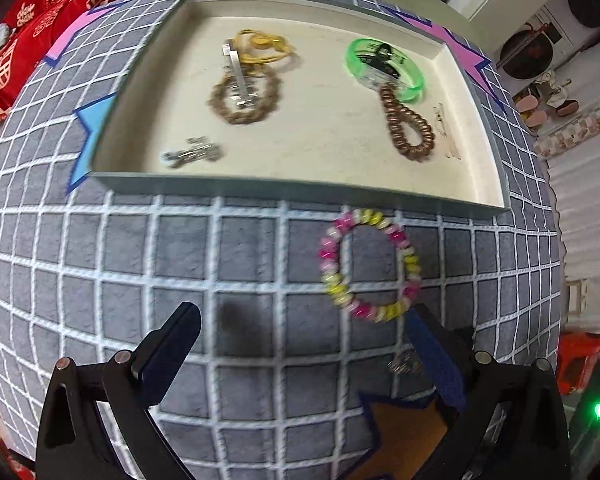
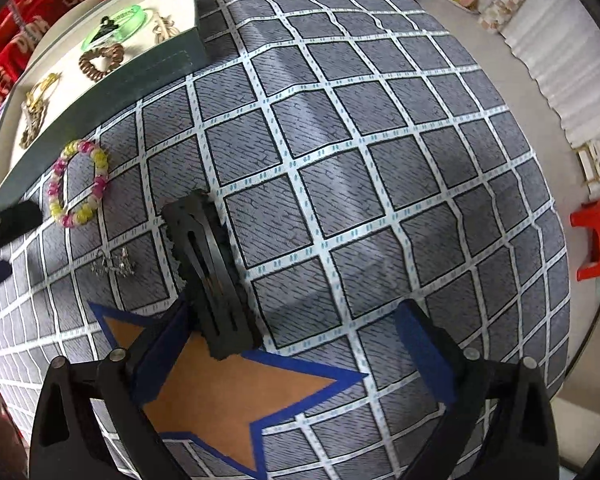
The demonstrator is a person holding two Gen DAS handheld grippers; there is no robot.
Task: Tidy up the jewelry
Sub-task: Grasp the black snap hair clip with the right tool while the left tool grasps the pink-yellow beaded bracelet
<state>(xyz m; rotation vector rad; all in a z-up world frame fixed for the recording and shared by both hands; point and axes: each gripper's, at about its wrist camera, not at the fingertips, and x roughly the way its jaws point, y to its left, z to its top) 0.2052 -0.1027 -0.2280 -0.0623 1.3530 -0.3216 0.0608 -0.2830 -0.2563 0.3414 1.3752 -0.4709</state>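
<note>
The pink-and-yellow bead bracelet (image 1: 370, 266) lies flat on the grey grid cloth (image 1: 220, 248), just outside the near wall of the tray (image 1: 300, 184) and not yet in it. Already in the tray I see a green bangle (image 1: 384, 70), a brown coil hair tie (image 1: 408, 126), a gold-and-bead cluster with a silver bar (image 1: 246, 80) and a small silver piece (image 1: 192, 152).

My left gripper (image 1: 300, 340) is spread wide and empty; its right finger stands just beside the bracelet's near edge, its left finger well apart. Contact cannot be confirmed through the motion blur.

My right gripper (image 2: 296, 344) is also wide open, holding nothing. A black hair clip (image 2: 212, 276) lies on the cloth against its left finger, its near end over the orange star patch (image 2: 228, 392). A small silver charm (image 2: 114, 266) sits between clip and bracelet.

Risks, as I judge them:
- Closing the left gripper from here would catch one side of the bracelet only; the beads could roll or the loop snap free.
- A low carry could hit the tray wall.
- The silver charm is close enough to be dragged along.
- The right finger may nudge the clip aside instead of gripping it.
</note>
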